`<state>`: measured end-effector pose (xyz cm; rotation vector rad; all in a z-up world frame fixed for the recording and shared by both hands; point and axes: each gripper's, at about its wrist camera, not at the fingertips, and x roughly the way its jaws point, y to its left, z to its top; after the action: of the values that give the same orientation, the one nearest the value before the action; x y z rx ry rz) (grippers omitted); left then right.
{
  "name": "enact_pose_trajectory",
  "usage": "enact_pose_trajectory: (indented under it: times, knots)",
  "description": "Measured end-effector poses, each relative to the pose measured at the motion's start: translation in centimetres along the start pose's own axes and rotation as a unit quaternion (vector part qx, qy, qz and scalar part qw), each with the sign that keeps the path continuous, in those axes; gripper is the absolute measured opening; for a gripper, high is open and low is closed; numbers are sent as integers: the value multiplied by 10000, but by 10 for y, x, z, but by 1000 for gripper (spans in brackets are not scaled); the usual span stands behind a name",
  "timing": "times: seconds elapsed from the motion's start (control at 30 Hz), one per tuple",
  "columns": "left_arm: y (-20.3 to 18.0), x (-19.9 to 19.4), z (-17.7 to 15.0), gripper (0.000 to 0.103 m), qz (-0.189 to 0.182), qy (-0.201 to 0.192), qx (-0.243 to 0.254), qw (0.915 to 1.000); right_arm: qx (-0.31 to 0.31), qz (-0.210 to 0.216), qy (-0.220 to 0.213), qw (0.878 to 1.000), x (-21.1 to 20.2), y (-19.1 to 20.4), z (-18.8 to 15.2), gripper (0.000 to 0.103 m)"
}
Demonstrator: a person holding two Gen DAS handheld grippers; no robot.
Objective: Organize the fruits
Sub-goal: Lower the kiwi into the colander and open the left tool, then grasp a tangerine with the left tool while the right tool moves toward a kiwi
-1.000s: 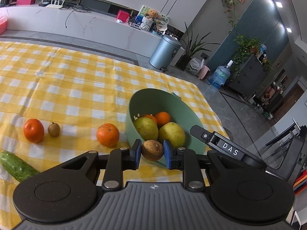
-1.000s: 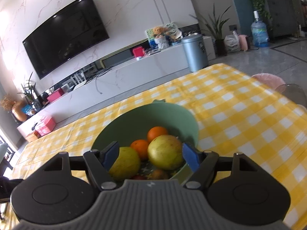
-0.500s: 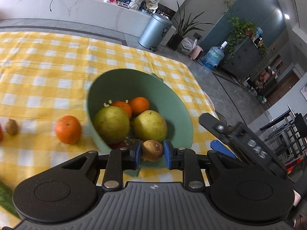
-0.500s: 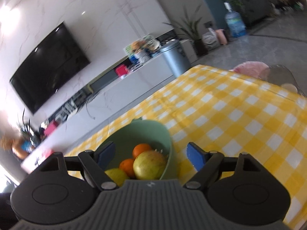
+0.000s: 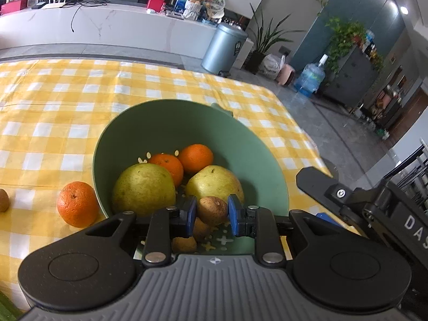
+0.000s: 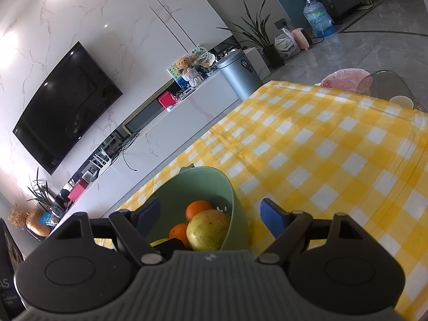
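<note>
left gripper [image 5: 211, 211] pinching kiwi [image 5: 212, 210] over green bowl [image 5: 240, 144]; right gripper [image 6: 211, 214] spread, bowl bottom hidden

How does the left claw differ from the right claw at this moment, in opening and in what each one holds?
The left claw is nearly closed on a small brown kiwi; the right claw is wide open and holds nothing. The left claw is over the inside of the green plastic bowl, whereas the right claw straddles that bowl's right rim. Both have blue pads and point toward the bowl.
</note>
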<state>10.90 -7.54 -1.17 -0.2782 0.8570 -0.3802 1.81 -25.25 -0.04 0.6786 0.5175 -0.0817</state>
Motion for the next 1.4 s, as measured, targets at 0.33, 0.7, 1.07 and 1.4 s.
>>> enact_pose_trajectory:
  times: [0.33, 0.7, 1.07, 1.4]
  knots:
    - [1, -25, 7, 72, 110, -514, -77, 9986, 20, -61, -94, 9999, -4, -1, 0, 79]
    - [14, -65, 3, 72, 308, -551, -168, 9979, -229, -114, -9, 9997, -5, 6, -3, 79]
    - [33, -107, 0, 74, 306, -174, -439, 9984, -905, 388, 486, 9940, -9, 30, -10, 79]
    - [50, -131, -10, 74, 847, 188, -494, 9950, -1346, 772, 642, 9858, -15, 59, -21, 79]
